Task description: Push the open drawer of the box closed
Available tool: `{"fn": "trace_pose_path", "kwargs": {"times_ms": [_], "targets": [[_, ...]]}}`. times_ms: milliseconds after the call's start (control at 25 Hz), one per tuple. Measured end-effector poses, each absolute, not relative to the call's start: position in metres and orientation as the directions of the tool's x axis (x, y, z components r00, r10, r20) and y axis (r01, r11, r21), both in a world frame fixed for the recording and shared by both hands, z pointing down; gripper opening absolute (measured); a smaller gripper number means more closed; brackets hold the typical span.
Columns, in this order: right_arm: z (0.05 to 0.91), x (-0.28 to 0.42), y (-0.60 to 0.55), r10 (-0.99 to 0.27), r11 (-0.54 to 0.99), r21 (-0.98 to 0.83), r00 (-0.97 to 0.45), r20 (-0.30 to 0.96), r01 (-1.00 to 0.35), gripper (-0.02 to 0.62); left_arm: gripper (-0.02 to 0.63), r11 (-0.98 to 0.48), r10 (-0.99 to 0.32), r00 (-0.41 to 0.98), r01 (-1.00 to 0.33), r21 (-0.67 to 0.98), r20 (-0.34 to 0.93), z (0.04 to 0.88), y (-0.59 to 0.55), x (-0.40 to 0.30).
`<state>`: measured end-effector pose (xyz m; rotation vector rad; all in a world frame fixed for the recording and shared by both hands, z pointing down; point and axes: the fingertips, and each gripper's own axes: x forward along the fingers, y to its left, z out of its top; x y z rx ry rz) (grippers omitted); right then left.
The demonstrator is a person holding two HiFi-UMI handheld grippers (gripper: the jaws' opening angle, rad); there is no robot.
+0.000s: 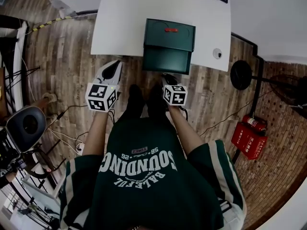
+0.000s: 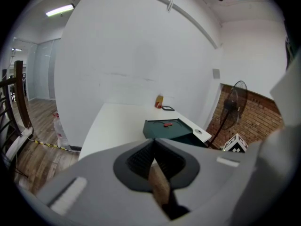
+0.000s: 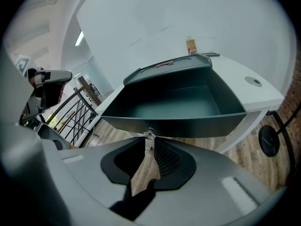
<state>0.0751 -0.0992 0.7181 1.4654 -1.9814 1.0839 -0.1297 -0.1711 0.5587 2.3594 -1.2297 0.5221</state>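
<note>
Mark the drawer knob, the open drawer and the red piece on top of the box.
drawer knob (image 3: 149, 134): right gripper view, on the knob's shiny head.
open drawer (image 3: 183, 105): right gripper view, on its bare inside floor.
red piece (image 1: 171, 30): head view, on its middle.

Matt green, one glossy spot, worn wood
The drawer and box look smooth, matt dark green; the knob is glossy, perhaps metal; the worktop is smooth white; the floor is grainy wood plank.
</note>
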Motion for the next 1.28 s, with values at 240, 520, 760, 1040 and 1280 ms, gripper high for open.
{"fn": "trace_pose_path", "kwargs": {"times_ms": [240,520,760,1040,1280], "targets": [[0.707,0.076,-0.102,-0.607,0.135,-0.335,-0.346,0.715,-0.932,0.063,0.052,-0.518,-0.676,0.539,-0.832,0.197,0.501,0.555,-0.174,-0.126],[0.706,0.080,-0.108,-0.608,0.138,-0.333,-0.345,0.715,-0.933,0.063,0.052,-0.515,-0.683,0.539,-0.834,0.198,0.493,0.553,-0.178,-0.123],[0.707,0.080,-0.118,-0.605,0.142,-0.327,-0.343,0.718,-0.934,0.063,0.052,-0.504,-0.692,0.529,-0.841,0.195,0.492,0.552,-0.178,-0.130],[0.710,0.083,-0.143,-0.598,0.145,-0.325,-0.344,0.723,-0.935,0.063,0.054,-0.498,-0.691,0.523,-0.845,0.195,0.499,0.554,-0.184,-0.130],[0.710,0.088,-0.165,-0.604,0.126,-0.322,-0.330,0.726,-0.938,0.063,0.052,-0.491,-0.694,0.519,-0.848,0.197,0.499,0.553,-0.191,-0.133]]}}
